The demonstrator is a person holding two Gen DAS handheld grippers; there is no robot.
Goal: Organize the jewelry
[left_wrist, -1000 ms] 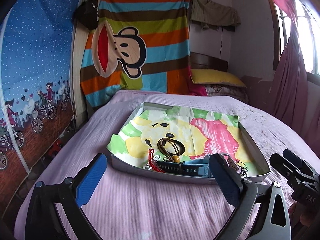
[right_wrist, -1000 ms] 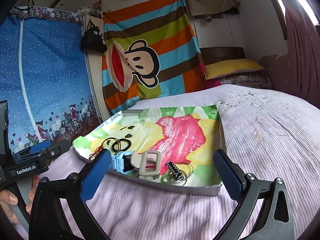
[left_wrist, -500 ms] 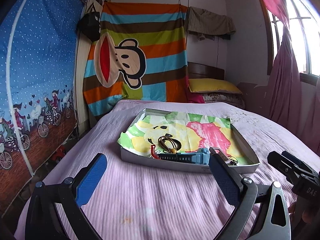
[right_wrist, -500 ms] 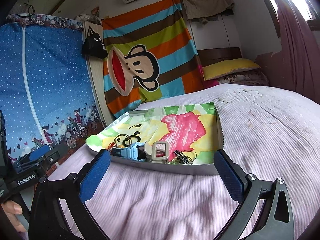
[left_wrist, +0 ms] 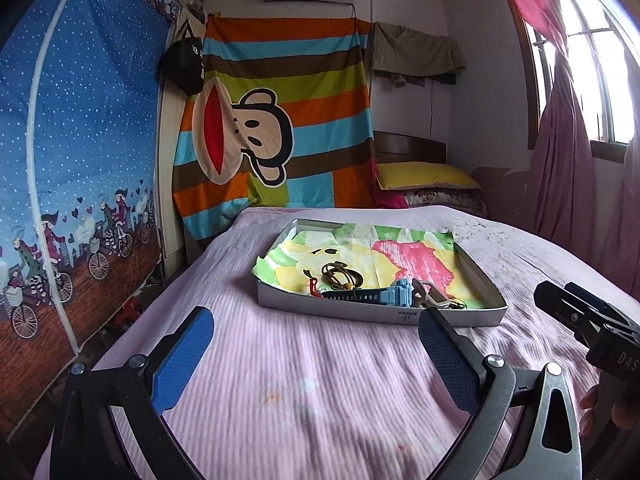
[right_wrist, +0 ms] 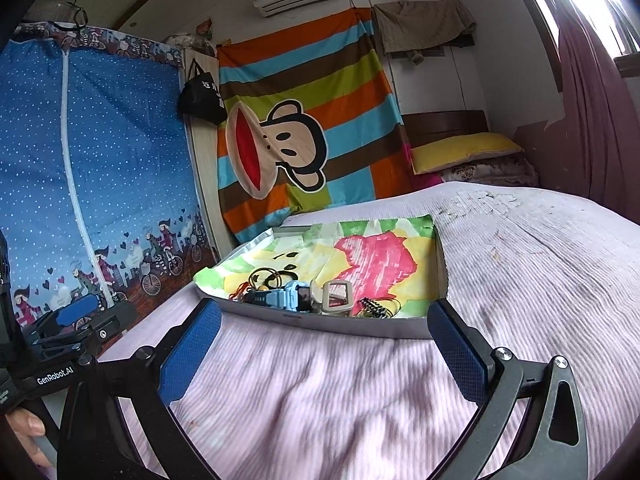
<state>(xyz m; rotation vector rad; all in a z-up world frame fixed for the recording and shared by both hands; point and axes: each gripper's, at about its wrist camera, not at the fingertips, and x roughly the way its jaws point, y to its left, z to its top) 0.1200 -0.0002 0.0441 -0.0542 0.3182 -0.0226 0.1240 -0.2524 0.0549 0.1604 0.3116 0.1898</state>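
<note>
A shallow grey tray (left_wrist: 360,312) (right_wrist: 340,325) lined with a bright painted paper lies on the pink bedspread. Along its near edge sit a blue watch (left_wrist: 384,294) (right_wrist: 286,295), a brown cord necklace (left_wrist: 340,274), a red tassel charm (left_wrist: 313,285), a beige buckle (right_wrist: 338,298) and a dark hair clip with rings (right_wrist: 376,306). My left gripper (left_wrist: 316,354) is open and empty, well short of the tray. My right gripper (right_wrist: 326,346) is open and empty too, just before the tray's near wall.
The pink bed (left_wrist: 300,380) stretches around the tray. A blue fabric wardrobe (left_wrist: 72,168) stands on the left, a striped monkey cloth (left_wrist: 280,120) hangs behind, a yellow pillow (left_wrist: 424,176) lies at the headboard, and curtains (left_wrist: 564,152) hang on the right.
Both grippers have drawn back and lifted away from the tray, which now looks smaller and farther off. Both stay open and empty.
</note>
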